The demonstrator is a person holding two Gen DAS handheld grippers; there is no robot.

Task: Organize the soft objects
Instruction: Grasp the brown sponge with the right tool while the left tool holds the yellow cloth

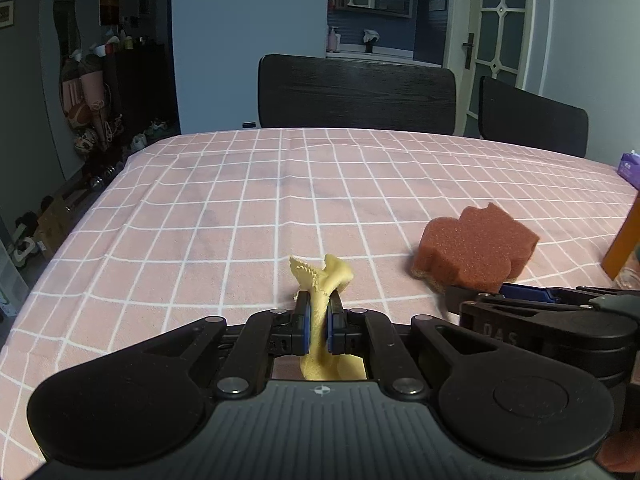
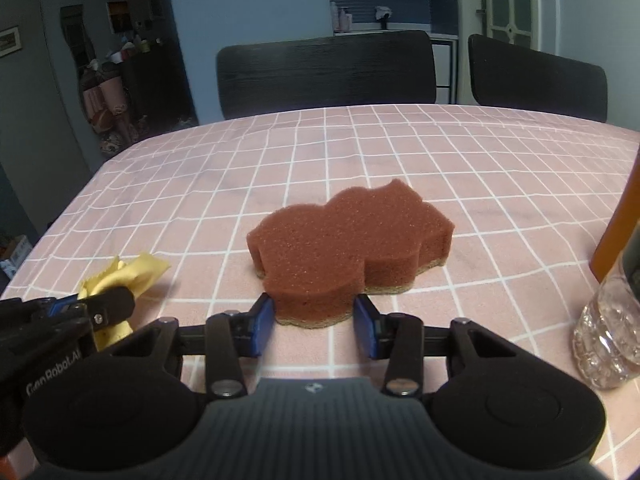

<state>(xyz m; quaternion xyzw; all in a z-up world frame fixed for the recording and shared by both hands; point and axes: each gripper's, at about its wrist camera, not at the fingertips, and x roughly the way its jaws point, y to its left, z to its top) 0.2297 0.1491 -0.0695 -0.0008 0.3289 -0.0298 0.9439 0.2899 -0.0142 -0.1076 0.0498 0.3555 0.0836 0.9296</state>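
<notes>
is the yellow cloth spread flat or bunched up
Bunched up: the yellow cloth is pinched into a crumpled twist between the left gripper's shut blue pads.

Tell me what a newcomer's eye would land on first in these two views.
First the reddish-brown sponge, lying flat mid-table on the pink checked tablecloth, its near end between the open fingers of the right gripper. Next the yellow cloth, bunched and pinched in the left gripper. A clear plastic bottle stands at the right edge.

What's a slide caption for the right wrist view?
Open right gripper straddles the brown sponge near edge on the checked tablecloth.
</notes>
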